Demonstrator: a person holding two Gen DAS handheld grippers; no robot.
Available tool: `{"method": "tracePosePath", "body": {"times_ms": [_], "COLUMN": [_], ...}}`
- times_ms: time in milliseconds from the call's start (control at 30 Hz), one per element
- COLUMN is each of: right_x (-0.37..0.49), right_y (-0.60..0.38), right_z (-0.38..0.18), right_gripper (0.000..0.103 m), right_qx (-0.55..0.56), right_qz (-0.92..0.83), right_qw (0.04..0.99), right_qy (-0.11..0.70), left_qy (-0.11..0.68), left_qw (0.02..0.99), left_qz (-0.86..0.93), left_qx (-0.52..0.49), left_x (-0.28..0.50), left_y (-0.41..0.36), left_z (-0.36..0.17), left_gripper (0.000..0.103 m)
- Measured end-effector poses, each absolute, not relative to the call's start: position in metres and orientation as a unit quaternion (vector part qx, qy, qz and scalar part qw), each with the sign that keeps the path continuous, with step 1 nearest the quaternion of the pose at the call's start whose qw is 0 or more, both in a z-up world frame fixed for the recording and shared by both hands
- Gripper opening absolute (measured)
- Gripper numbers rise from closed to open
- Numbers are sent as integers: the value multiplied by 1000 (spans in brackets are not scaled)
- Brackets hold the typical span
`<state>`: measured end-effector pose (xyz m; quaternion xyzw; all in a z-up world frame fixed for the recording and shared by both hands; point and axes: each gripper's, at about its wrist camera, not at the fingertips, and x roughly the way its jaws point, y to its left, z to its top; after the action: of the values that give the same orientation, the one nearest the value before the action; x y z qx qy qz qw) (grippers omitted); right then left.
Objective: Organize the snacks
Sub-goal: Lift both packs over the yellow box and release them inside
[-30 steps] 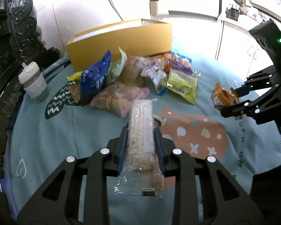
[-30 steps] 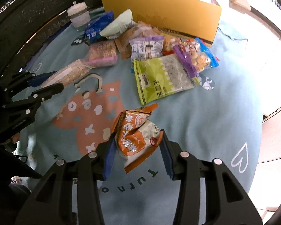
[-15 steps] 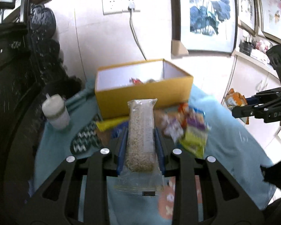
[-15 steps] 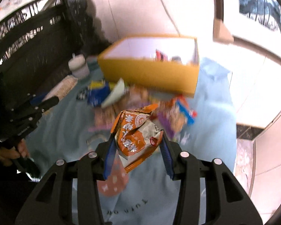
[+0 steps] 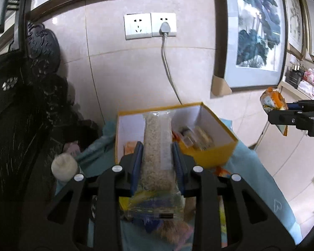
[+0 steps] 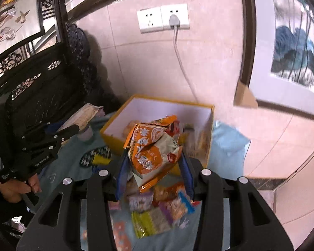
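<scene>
Left claw point(image 5: 157, 154), raised over the table, grips a long clear plastic packet of pale grain point(image 5: 157, 146) between its blue-padded fingers point(image 5: 137, 163); the packet's far end overlaps the open yellow cardboard box with white inner walls point(image 5: 211, 156). Right claw point(image 6: 155, 163) is closed on a crumpled orange-and-white foil snack bag point(image 6: 152, 148), held in front of the same box point(image 6: 113, 138). Several small packets already lie inside the box (blurred, so their kinds cannot be told). Loose snack packets, purple, green and blue point(image 6: 161, 211), lie on the light blue patterned tablecloth point(image 6: 228, 146) below the right claw. A white-lidded cup point(image 5: 62, 167) stands left of the box. Behind, a white double wall socket with one grey plug point(image 5: 150, 26) is fixed to the tiled wall; dark carved wooden furniture point(image 5: 21, 104) stands at left.
</scene>
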<state>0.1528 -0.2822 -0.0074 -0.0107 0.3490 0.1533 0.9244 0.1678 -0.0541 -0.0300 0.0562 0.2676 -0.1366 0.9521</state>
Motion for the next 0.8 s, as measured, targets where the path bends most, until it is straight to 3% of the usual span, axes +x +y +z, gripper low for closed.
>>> {"method": "tracePosePath", "body": {"times_ms": [667,700,733,800], "right_x": [309,317,326,333], "right_y": [-276,-277,-280,-287], "right_z": [-1,-8,-19,-34], "right_gripper": [46,48,63,67], "right_qx": [-2,-1,0,1], "right_qz": [130,126,107,76], "right_qw": [927,921,915,908], "right_qy": [353,368,389,412], "left_qy": [274,292,309,337], "left_qw": [952,947,942,936], "left_qz": [-115,-113,-110,-84], "left_qx": [68,68,65,61], "left_x": [318,328,336,346], "left_y": [-86,-88,-88,-85], "left_z": [-17,-24,-31,-44], "left_gripper": [29,31,46,74]}}
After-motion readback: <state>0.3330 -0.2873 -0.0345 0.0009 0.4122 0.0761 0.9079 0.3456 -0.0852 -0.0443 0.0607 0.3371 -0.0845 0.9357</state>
